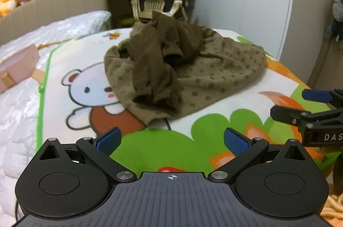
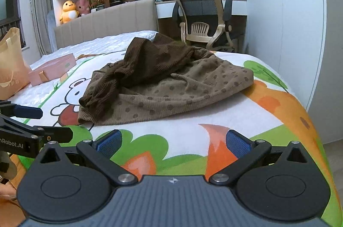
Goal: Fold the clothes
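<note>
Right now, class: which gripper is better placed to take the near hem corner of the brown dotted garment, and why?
Left, probably. The left gripper is open and lined up with the brown dotted garment's near hem corner. The right gripper, also open, faces bare blanket beside it.

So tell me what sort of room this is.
A bedroom, most likely. There is a bed with a padded headboard, plush toys on the ledge behind it, and a desk chair at a desk beside it. Crumpled brown clothes lie on the bed.
</note>
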A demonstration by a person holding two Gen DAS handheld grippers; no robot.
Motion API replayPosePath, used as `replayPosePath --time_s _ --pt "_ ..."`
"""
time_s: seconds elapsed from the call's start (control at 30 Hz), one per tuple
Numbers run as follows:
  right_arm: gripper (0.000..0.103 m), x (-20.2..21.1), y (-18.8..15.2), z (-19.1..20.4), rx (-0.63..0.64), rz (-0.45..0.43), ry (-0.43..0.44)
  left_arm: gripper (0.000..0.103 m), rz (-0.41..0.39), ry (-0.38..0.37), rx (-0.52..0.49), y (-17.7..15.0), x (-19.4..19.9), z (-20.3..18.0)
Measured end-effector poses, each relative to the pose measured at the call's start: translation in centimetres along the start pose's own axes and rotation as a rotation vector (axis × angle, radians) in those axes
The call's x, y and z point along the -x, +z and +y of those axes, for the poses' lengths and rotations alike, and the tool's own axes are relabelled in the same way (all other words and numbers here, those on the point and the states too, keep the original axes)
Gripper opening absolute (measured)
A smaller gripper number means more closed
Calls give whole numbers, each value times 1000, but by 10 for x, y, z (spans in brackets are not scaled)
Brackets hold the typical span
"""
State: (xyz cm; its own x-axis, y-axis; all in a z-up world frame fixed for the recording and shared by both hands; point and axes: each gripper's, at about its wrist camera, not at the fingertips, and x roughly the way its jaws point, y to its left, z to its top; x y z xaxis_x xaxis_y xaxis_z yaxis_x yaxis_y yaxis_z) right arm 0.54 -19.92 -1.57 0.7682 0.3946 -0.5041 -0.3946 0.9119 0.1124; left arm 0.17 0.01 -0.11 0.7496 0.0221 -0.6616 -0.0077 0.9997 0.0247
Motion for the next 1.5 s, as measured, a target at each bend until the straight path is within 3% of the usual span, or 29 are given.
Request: replayPosePath --time_s 0.13,0.17,0.27,1.5 --pt "103 -1 0 0 -5 2 -2 103 46 6 2 4 -12 1" --pt "103 -1 0 0 -6 3 -2 103 57 -21 32 7 -14 8" --pt "103 -2 -1 0 -9 4 -4 103 -4 14 7 2 -1 3" --pt "103 -3 0 5 10 9 1 103 18 47 21 -3 -3 3"
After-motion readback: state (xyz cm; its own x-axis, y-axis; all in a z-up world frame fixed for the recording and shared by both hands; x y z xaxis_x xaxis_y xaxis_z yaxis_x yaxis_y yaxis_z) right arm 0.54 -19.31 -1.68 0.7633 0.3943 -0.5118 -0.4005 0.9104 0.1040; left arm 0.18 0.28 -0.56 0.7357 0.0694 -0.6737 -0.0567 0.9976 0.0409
